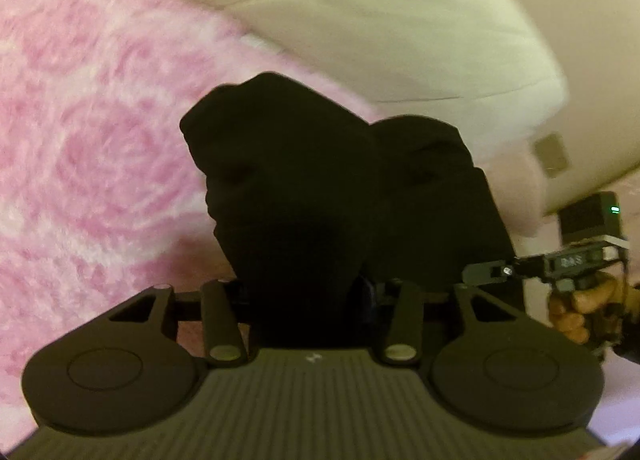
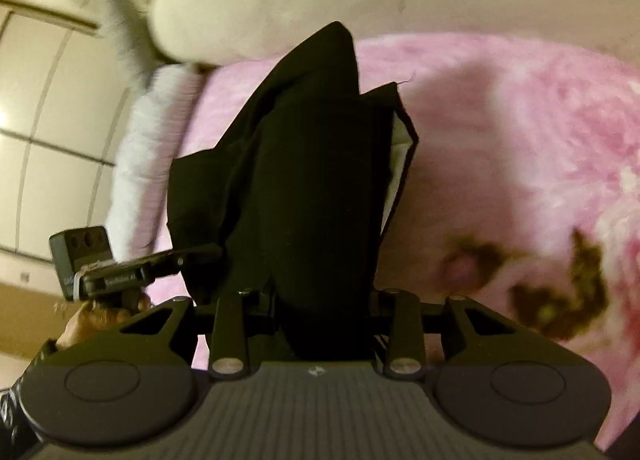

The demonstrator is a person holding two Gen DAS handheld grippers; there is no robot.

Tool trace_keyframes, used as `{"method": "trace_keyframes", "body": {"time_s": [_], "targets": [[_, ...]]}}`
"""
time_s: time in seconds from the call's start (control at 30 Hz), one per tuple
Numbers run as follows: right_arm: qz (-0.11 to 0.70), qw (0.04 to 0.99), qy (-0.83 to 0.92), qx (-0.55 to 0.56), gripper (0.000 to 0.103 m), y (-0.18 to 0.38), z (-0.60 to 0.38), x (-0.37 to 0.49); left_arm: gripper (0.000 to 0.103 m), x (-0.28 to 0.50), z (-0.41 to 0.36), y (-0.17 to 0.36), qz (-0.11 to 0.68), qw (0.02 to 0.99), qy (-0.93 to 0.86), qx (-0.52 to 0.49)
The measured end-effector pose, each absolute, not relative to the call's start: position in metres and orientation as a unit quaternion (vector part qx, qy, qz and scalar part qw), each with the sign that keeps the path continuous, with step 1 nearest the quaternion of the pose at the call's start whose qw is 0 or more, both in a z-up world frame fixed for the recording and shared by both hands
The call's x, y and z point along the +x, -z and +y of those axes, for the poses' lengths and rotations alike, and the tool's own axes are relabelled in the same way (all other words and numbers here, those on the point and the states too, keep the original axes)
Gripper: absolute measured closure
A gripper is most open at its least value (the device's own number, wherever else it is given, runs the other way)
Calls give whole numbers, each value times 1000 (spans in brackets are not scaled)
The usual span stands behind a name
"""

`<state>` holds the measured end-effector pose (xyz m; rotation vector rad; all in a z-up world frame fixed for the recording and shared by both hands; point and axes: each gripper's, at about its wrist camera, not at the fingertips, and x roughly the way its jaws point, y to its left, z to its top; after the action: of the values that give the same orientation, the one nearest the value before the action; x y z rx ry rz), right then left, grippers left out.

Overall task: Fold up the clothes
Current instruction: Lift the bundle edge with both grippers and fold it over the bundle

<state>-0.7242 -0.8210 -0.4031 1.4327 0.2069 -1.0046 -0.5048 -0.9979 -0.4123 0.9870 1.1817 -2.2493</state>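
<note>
The black garment [image 1: 320, 180] hangs bunched over the pink fluffy blanket [image 1: 100, 140], hiding both sets of fingers. The left gripper [image 1: 316, 292] and right gripper [image 2: 320, 300] each appear clamped on its cloth. Motion blur smears the cream pillow [image 1: 380, 20].

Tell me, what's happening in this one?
A person holds a gripper in each hand and is folding a black garment over a fluffy pink blanket. Both the left gripper and the right gripper have the dark cloth bunched between their fingers, lifted off the blanket. A cream pillow lies behind. Both views are blurred, and the fingertips are hidden by the cloth, so the exact grip is unclear.
</note>
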Motion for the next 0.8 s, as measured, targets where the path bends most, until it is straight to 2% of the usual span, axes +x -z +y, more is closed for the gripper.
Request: {"method": "trace_keyframes", "body": {"time_s": [0.1,0.2,0.43,0.47,0.5,0.6,0.63,0.8], "targets": [[93,635,432,633,50,428,-829,-723,53,-496,-1000,425,441,220,799,346],[80,641,439,624,47,419,-823,-731,56,-485,-999,418,440,224,799,344],[37,656,469,591,47,401,-828,-764,57,-479,-1025,382,426,259,806,318],[39,658,468,589,48,401,-837,-763,57,-486,-1031,383,421,261,807,321],[47,660,469,585,62,402,-845,-762,56,-493,-1035,386,409,264,810,328],[75,673,472,565,75,405,-864,-758,59,-500,-1038,392,393,283,808,335],[82,680,471,556,78,402,-870,-755,61,-500,-1038,392,390,288,808,334],[86,702,469,529,80,399,-878,-755,62,-493,-1042,406,405,306,803,313]]}}
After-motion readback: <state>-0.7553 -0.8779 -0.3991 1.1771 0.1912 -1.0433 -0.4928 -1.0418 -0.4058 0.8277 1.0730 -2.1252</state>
